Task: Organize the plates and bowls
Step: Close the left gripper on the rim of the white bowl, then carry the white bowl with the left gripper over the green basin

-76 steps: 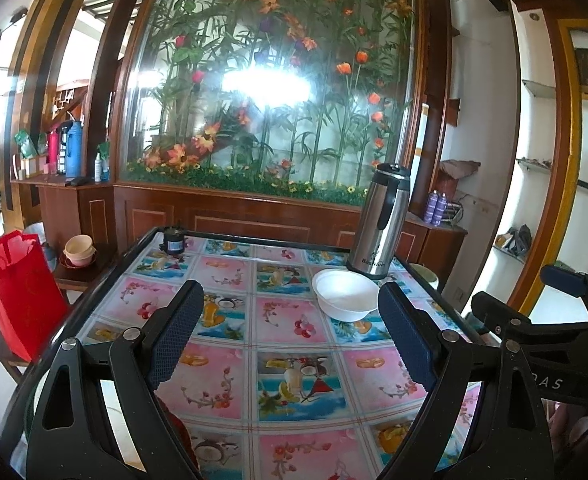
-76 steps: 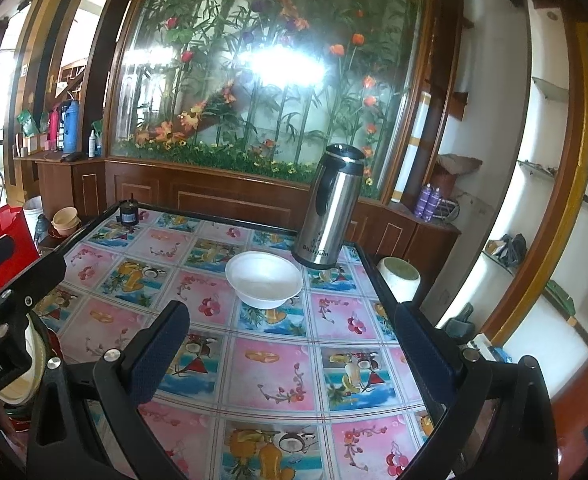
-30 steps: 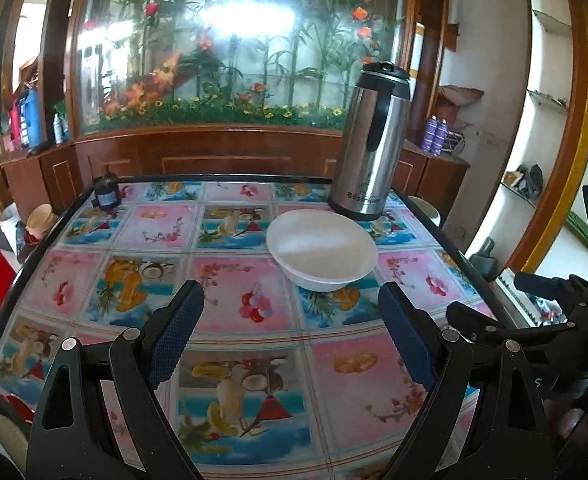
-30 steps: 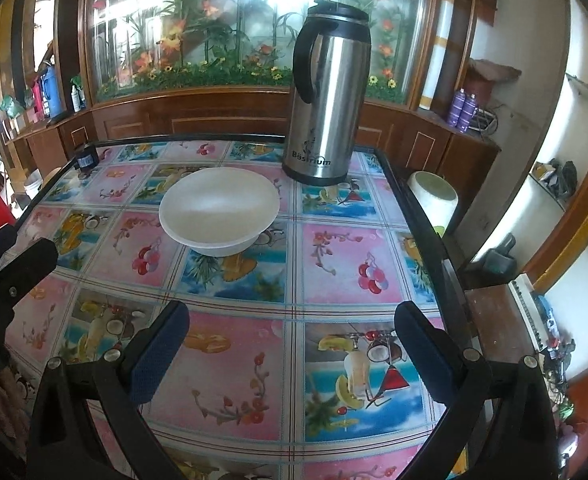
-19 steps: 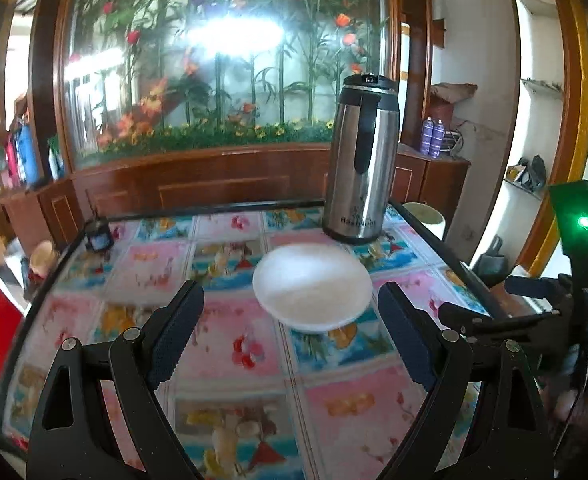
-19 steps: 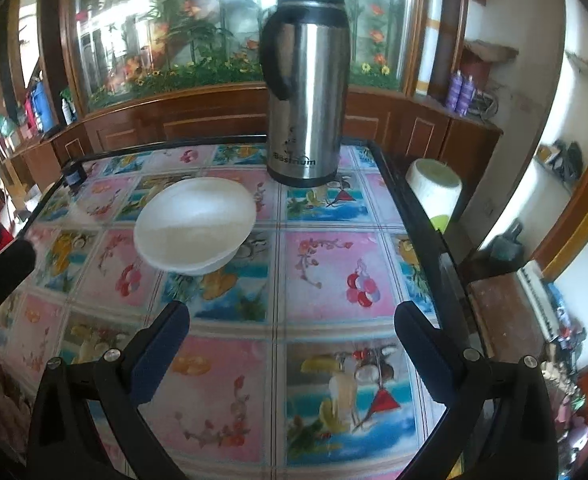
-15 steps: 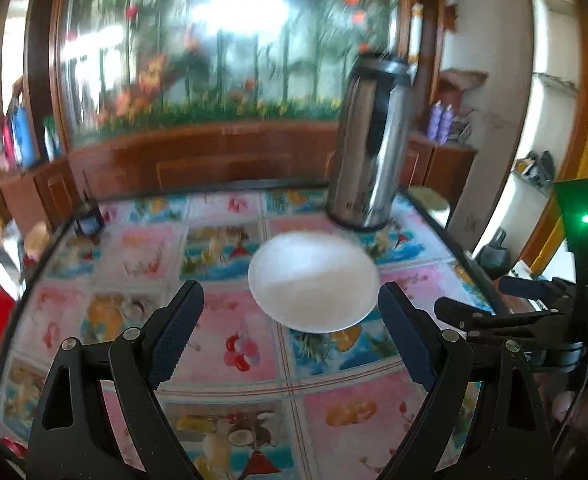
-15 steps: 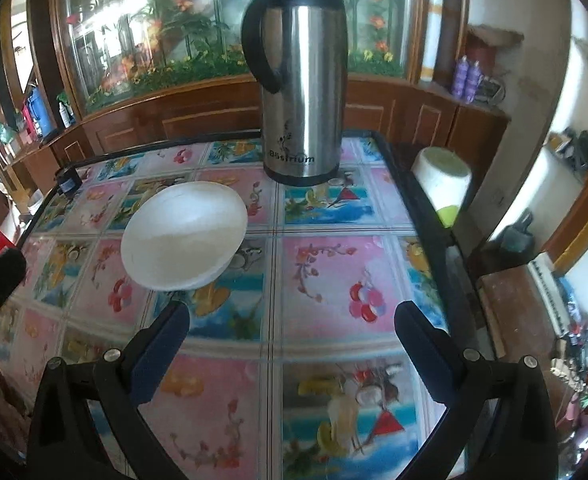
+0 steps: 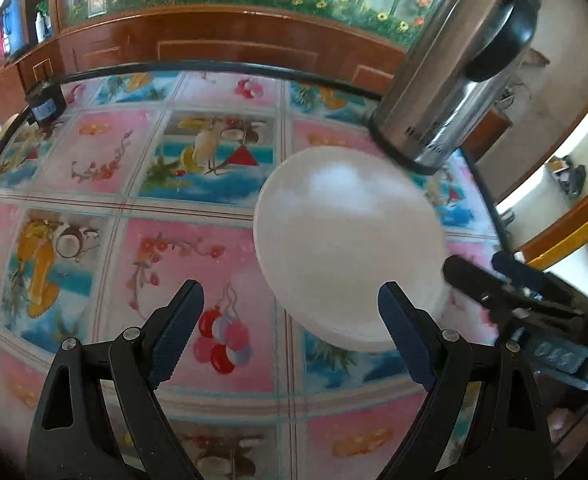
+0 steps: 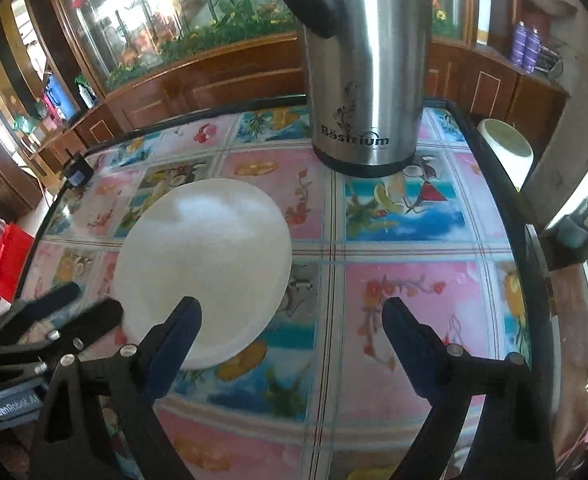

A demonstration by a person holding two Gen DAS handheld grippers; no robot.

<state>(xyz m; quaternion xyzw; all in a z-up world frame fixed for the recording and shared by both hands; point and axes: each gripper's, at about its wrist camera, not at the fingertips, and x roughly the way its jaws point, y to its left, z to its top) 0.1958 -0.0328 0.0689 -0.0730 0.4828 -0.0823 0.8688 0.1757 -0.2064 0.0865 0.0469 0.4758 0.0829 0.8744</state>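
One white bowl (image 9: 350, 248) upright, mouth up, round; left jaws wide apart, right jaws closing, both empty.

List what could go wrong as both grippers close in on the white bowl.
1. The steel flask stands right behind the white bowl; pushing the bowl could tip it.
2. The left gripper and right gripper, its jaws closing on nothing, crowd the bowl's near rim and could collide.
3. The glossy tabletop may let the bowl slide.

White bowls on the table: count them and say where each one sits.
1. The white bowl sits on the patterned table just in front of the steel flask. More could lie outside both views.
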